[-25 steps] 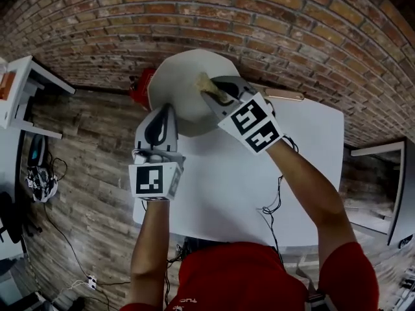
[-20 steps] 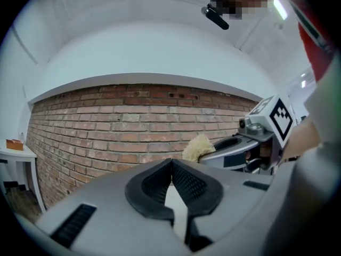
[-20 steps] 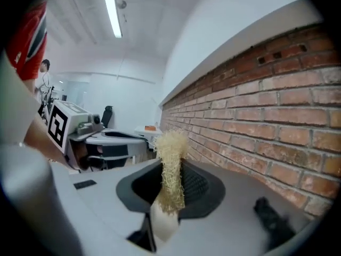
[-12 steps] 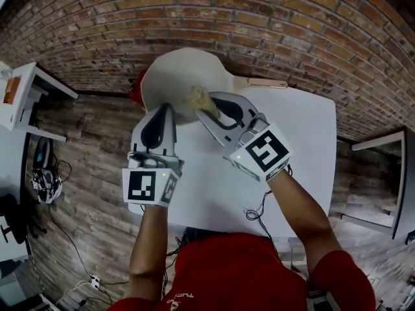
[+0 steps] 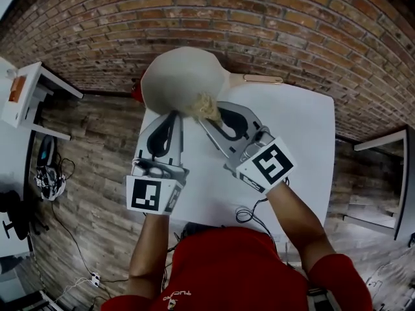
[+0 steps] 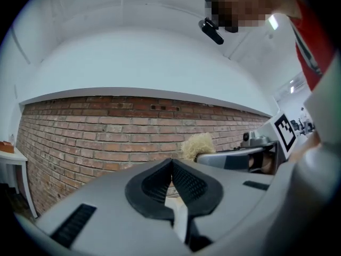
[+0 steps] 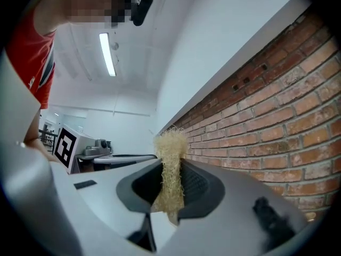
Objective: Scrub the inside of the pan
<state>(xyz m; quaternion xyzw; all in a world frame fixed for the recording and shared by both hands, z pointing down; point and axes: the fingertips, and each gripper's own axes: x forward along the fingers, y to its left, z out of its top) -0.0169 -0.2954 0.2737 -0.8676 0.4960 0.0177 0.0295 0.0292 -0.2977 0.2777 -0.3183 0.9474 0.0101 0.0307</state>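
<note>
Our right gripper (image 5: 212, 116) clamps a straw-coloured scrubber (image 5: 206, 107) on the pan (image 5: 178, 76) at six o'clock; our left gripper (image 5: 171, 114) sits closed alongside. We should press firmly, circling inward.

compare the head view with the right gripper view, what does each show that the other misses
Only the head view shows the pan, its handle, the white table and the wooden floor. Only the right gripper view shows the ceiling light and, close up, the jaws shut on the fibrous scrubber. Both show the right gripper holding that scrubber, the left gripper beside it, and the brick wall.
</note>
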